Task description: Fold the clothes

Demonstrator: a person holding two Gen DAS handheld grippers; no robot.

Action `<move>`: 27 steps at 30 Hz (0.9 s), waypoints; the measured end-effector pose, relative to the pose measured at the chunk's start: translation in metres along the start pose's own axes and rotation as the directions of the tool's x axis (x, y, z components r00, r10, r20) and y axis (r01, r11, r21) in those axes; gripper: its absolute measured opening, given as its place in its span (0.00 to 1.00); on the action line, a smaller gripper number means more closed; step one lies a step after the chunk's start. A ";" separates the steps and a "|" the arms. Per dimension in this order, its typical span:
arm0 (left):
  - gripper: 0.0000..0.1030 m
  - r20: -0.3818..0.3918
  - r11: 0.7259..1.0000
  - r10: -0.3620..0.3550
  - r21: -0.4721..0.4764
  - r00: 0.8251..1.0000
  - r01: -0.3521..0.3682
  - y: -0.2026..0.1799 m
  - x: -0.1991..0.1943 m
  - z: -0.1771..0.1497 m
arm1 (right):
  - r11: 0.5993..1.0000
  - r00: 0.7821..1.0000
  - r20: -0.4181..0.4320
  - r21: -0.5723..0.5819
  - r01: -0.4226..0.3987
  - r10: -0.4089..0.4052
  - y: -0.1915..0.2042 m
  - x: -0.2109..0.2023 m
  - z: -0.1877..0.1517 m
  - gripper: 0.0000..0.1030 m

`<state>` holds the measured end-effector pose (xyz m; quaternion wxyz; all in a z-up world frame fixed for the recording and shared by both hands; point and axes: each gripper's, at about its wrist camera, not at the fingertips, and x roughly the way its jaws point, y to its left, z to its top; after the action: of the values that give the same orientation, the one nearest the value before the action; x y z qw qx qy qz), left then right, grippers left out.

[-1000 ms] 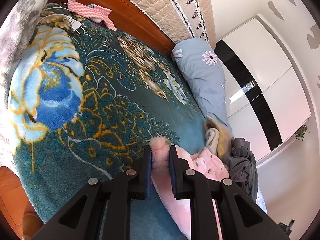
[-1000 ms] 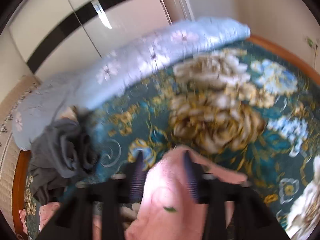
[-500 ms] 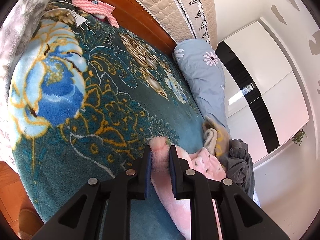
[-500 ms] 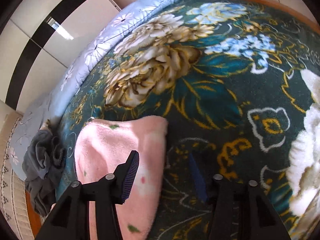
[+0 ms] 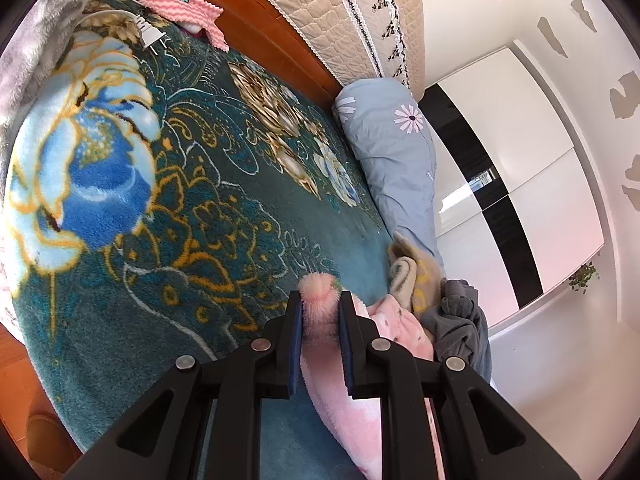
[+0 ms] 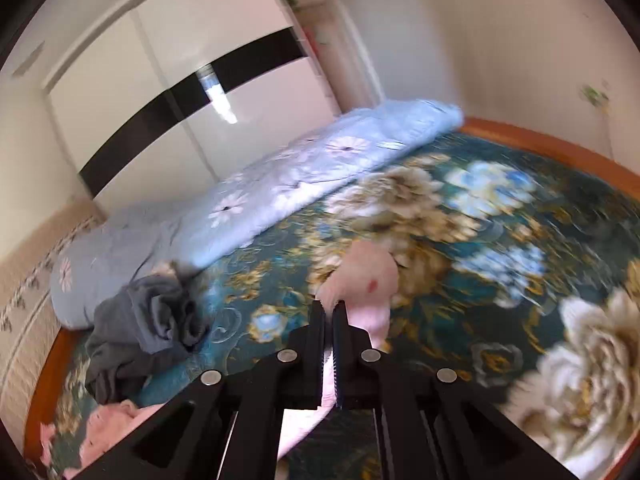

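Observation:
A fluffy pink garment lies on the teal floral blanket of a bed. My left gripper is shut on a thick folded edge of the pink garment, which bulges out between the fingers. My right gripper is shut on another part of the pink garment and holds it lifted above the blanket; this view is blurred by motion.
A heap of grey clothes and a beige-yellow cloth lie by a rolled light-blue floral duvet. A pink zigzag cloth and white plug lie near the wooden headboard. A white wardrobe stands behind.
My right gripper was open over the pink garment half a second ago; now it has shut on it and lifted it. My left gripper keeps its hold and has barely moved.

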<state>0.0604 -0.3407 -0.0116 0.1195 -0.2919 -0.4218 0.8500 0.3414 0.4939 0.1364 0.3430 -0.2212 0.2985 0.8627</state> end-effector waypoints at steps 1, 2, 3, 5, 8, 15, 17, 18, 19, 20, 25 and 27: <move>0.15 -0.002 1.000 -0.005 -0.001 1.000 0.005 0.000 0.000 0.000 | 0.999 0.999 -0.029 0.027 0.041 -0.040 -0.013 0.003 -0.006 0.04; 0.15 -0.006 1.000 -0.009 -0.002 1.000 0.009 0.000 0.000 0.000 | 0.995 0.993 -0.085 0.054 0.088 -0.083 -0.026 0.014 -0.016 0.04; 0.15 -0.010 1.000 -0.010 -0.004 1.000 0.010 0.001 0.000 0.000 | 0.988 0.982 -0.142 0.079 0.137 -0.124 -0.039 0.024 -0.026 0.04; 0.15 -0.021 1.000 -0.006 -0.007 1.000 0.006 0.002 0.000 0.000 | 0.975 0.962 -0.224 0.118 0.188 -0.158 -0.057 0.041 -0.044 0.04; 0.15 -0.030 1.000 -0.002 -0.015 1.000 0.002 0.004 0.001 0.000 | 0.975 0.951 -0.260 0.100 0.198 -0.167 -0.054 0.052 -0.051 0.04; 0.16 -0.037 1.000 -0.001 -0.025 0.999 0.000 0.005 0.002 -0.001 | 0.957 0.920 -0.299 0.059 0.283 -0.253 -0.050 0.060 -0.029 0.25; 0.20 -0.041 1.000 -0.002 -0.031 0.999 0.001 0.005 0.002 0.000 | 0.947 0.915 -0.280 0.051 0.317 -0.292 -0.053 0.055 -0.021 0.31; 0.21 -0.043 0.999 -0.002 -0.033 0.999 0.001 0.006 0.002 0.000 | 0.941 0.914 -0.260 0.050 0.335 -0.312 -0.054 0.050 -0.016 0.36; 0.24 -0.045 0.999 -0.001 -0.037 0.999 -0.001 0.006 0.002 0.000 | 0.932 0.912 -0.238 0.062 0.356 -0.333 -0.057 0.044 -0.012 0.42; 0.29 -0.047 0.999 0.004 -0.043 0.999 -0.006 0.006 0.002 0.000 | 0.926 0.915 -0.207 0.081 0.368 -0.345 -0.057 0.037 -0.006 0.42; 0.39 -0.062 0.997 0.024 -0.065 0.998 -0.028 0.008 0.006 -0.001 | 0.965 0.967 -0.054 0.067 0.252 -0.249 -0.005 0.017 0.016 0.44; 0.40 -0.067 0.997 0.027 -0.065 0.997 -0.032 0.008 0.007 -0.002 | 0.988 0.988 -0.021 -0.012 0.154 -0.154 0.044 0.018 0.018 0.45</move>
<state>0.0560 -0.3414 -0.0216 0.1109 -0.3297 -0.4411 0.8273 0.2942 0.4881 0.1551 0.4043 -0.2546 0.2797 0.8328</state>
